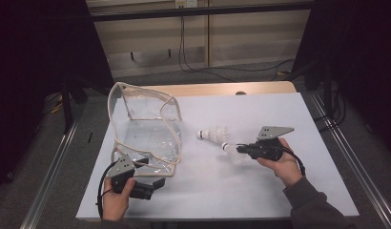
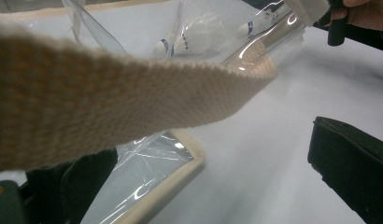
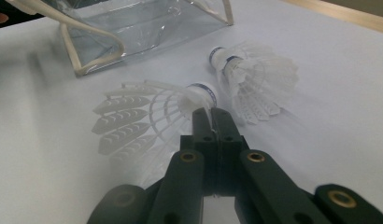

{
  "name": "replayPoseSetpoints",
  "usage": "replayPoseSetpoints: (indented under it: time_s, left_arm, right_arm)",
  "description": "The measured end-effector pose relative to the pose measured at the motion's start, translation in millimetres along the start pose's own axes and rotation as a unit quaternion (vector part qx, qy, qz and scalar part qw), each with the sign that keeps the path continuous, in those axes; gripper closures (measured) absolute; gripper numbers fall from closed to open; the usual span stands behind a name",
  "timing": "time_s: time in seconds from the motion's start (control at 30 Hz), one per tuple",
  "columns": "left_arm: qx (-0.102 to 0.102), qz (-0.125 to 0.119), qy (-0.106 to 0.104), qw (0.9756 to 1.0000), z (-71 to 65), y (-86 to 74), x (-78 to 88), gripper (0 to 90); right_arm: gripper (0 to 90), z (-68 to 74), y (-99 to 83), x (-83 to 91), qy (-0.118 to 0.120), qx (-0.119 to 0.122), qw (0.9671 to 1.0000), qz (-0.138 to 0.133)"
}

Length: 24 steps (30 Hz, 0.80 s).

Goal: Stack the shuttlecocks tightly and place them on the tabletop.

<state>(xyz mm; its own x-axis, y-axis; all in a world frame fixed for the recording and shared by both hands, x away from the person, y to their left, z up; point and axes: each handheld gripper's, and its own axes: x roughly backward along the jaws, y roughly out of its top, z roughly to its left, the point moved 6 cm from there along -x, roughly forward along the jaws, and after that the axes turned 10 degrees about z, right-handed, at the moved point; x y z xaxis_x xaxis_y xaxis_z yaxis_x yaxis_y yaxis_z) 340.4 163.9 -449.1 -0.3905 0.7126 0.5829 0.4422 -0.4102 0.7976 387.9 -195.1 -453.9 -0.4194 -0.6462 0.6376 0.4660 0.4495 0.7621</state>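
Left gripper, right gripper: black jaws with brass-coloured screws, grey three-cornered top plates, black trailing cables. Person's right forearm: dark grey sleeve.

The surface is a pale grey-white sheet over a wooden top that shows along the far edge. A clear plastic bag with cream webbing trim stands toward the left edge. A white shuttlecock lies near the middle, just right of the bag.
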Motion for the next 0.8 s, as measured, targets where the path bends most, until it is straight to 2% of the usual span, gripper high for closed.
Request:
replayPoseSetpoints:
  time_s: [0.3,0.8]
  left_arm:
    - [0.0,0.0,0.0,1.0,-0.2,-0.1,0.2,1.3]
    - [0.0,0.001,0.002,1.0,-0.3,0.0,0.0,1.3]
  right_arm:
    - [90.0,-12.4,-5.5,8.6,-0.021,-0.008,0.9998,0.001]
    - [90.0,-20.4,-12.5,8.4,-0.03,-0.013,0.9994,0.012]
